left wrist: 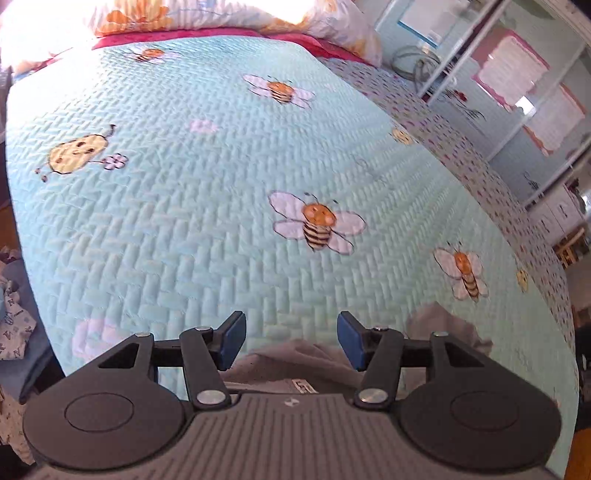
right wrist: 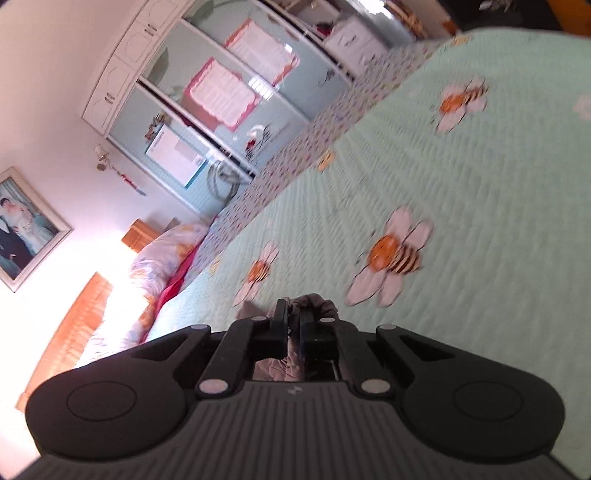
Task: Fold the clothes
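A grey garment (left wrist: 295,363) lies on the bee-patterned bedspread (left wrist: 207,206) near the bed's front edge, partly hidden under my left gripper (left wrist: 291,338). That gripper hovers just above the garment, open, with nothing between its blue pads. Part of the grey cloth bunches up to the right (left wrist: 439,325). In the right wrist view my right gripper (right wrist: 293,325) is shut on a bunched fold of the grey garment (right wrist: 314,302), held above the bedspread (right wrist: 480,221). The view is tilted and blurred.
Pillows (left wrist: 229,18) and a pink blanket edge sit at the head of the bed. A pile of patterned clothes (left wrist: 14,314) lies off the bed's left side. A white wardrobe with glass doors (right wrist: 229,92) stands along the wall beyond the bed.
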Demonstrator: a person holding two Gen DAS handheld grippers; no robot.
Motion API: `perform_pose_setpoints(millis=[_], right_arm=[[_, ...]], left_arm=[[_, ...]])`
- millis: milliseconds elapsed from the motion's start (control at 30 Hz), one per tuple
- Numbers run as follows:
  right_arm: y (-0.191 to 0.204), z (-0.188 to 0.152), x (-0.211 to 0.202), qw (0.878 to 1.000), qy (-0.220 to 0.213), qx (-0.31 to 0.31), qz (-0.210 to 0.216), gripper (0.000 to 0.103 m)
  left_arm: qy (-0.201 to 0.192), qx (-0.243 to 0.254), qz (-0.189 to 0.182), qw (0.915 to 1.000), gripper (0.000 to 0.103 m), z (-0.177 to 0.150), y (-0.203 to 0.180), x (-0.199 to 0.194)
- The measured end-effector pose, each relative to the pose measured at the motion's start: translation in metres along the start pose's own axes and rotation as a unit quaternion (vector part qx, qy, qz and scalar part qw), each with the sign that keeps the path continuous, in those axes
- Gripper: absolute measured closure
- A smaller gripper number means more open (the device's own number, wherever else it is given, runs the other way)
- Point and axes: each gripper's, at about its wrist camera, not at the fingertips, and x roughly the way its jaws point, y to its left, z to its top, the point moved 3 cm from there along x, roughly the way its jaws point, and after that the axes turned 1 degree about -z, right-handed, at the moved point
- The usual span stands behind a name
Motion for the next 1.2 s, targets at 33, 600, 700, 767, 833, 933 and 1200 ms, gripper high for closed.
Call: perform_pose_setpoints(millis=[33, 600, 700, 767, 833, 933, 1200], right_arm=[[-0.006, 0.000, -0.007, 1.000, -0.008, 0.010, -0.005, 0.098], [-0.066, -0.020, -0.027, 0.995, -0.002, 0.090, -0.035, 0.098], [-0.069, -0.022, -0.026, 0.995, 0.004, 0.096, -0.030, 0.098], [-0.072, -0.022, -0.026, 0.994, 0.007, 0.102, -0.028, 0.097], [-0.073, -0.022, -0.025, 0.994, 0.010, 0.105, -0.026, 0.097], [-0.073, -0.023, -0.027, 0.994, 0.015, 0.102, -0.022, 0.095], [-0.074, -0.026, -0.028, 0.995, 0.009, 0.095, -0.041, 0.095]], left_arm=[[0.013, 0.021, -0.014, 0.9996, 0.046, -0.006, -0.011, 0.004], [-0.019, 0.449, -0.075, 0.8899, 0.046, -0.144, -0.158, 0.018], [-0.006, 0.486, -0.079, 0.8705, 0.037, -0.149, -0.159, 0.032], [0.006, 0.508, -0.082, 0.8574, 0.036, -0.151, -0.161, 0.042], [0.018, 0.530, -0.085, 0.8436, 0.036, -0.154, -0.162, 0.052], [0.056, 0.531, -0.091, 0.8408, 0.047, -0.158, -0.161, 0.073], [-0.034, 0.317, -0.038, 0.9471, 0.102, -0.087, -0.118, 0.038]])
